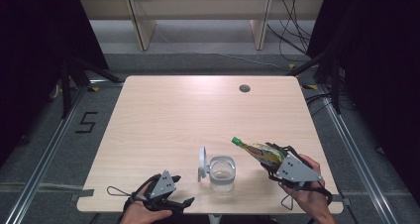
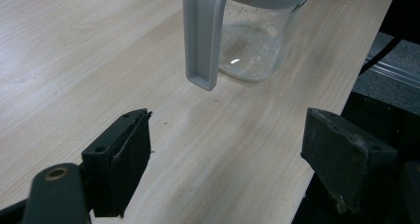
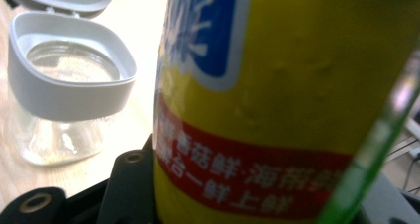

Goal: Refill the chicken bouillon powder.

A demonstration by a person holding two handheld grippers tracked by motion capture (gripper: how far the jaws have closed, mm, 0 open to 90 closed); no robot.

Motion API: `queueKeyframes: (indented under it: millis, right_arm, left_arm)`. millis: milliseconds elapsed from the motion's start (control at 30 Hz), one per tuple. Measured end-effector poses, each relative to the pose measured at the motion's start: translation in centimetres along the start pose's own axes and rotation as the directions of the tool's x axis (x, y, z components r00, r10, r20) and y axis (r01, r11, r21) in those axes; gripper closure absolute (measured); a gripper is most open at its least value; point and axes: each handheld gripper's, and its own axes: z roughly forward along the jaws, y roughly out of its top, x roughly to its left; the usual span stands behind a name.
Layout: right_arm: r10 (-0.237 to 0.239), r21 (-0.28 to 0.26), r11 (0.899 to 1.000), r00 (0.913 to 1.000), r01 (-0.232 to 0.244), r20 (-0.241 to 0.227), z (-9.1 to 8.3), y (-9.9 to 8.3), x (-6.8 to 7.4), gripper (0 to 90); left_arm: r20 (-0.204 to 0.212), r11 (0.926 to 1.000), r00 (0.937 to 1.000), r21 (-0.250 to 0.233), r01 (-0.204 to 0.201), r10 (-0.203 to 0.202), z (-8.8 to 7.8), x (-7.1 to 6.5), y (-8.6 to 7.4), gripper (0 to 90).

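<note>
Right tool [image 1: 271, 160] grips yellow bottle [image 1: 263, 153] beside jar [image 1: 221, 173]; left tool [image 1: 181, 190] wide at table edge [image 1: 198, 211].

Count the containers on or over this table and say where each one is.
2. The clear jar, lid flipped open, stands on the table near the front edge. The yellow bottle is held tilted in the right gripper, its green cap toward the jar. None looks hidden.

Only the jar [image 1: 222, 173] with its raised lid [image 1: 202, 163] obstructs the table [image 1: 188, 115].

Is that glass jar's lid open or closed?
Open: the glass jar has its white lid flipped up beside the rim.
</note>
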Motion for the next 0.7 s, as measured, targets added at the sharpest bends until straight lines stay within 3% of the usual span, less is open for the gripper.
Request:
queueKeyframes:
  millis: [167, 267, 400, 467, 600, 667, 700]
  right_arm:
    - [-0.101, 0.039, 0.994, 0.9949, 0.101, 0.002, -0.1, 0.8, 0.4, 50.6]
    - [-0.16, 0.079, 0.984, 0.9871, 0.16, -0.002, -0.1, 1.3, 0.8, 50.7]
    - [-0.22, 0.111, 0.969, 0.9753, 0.221, -0.02, 0.2, 1.6, 1.5, 50.7]
    - [-0.268, 0.127, 0.955, 0.9632, 0.269, -0.027, 0.4, 1.7, 1.7, 50.7]
    - [-0.316, 0.157, 0.936, 0.9483, 0.316, -0.025, 0.7, 1.7, 2.4, 51.0]
    - [-0.324, 0.178, 0.93, 0.9457, 0.323, -0.021, 0.7, 1.8, 2.6, 51.1]
    - [-0.386, 0.179, 0.906, 0.9221, 0.384, -0.022, 0.8, 1.9, 2.5, 51.1]
  left_arm:
    - [-0.001, 1.0, 1.0, 0.001, -0.001, 0.001, 0.0, 0.0, 0.0, 18.6]
    - [-0.001, 0.9997, 0.9999, 0.018, -0.015, 0.015, -0.1, 0.1, 0.0, 18.6]
    - [-0.001, 1.0, 1.0, 0.005, -0.001, 0.001, 0.0, 0.0, 0.0, 18.6]
    - [-0.001, 1.0, 1.0, 0.004, -0.001, 0.001, 0.0, 0.0, 0.0, 18.5]
    - [-0.001, 1.0, 1.0, 0.004, -0.002, 0.002, 0.0, 0.0, 0.0, 18.5]
    - [-0.001, 1.0, 1.0, 0.005, -0.001, 0.001, 0.0, 0.0, 0.0, 18.5]
    - [-0.003, 1.0, 1.0, 0.005, -0.004, 0.004, 0.0, 0.1, 0.0, 18.5]
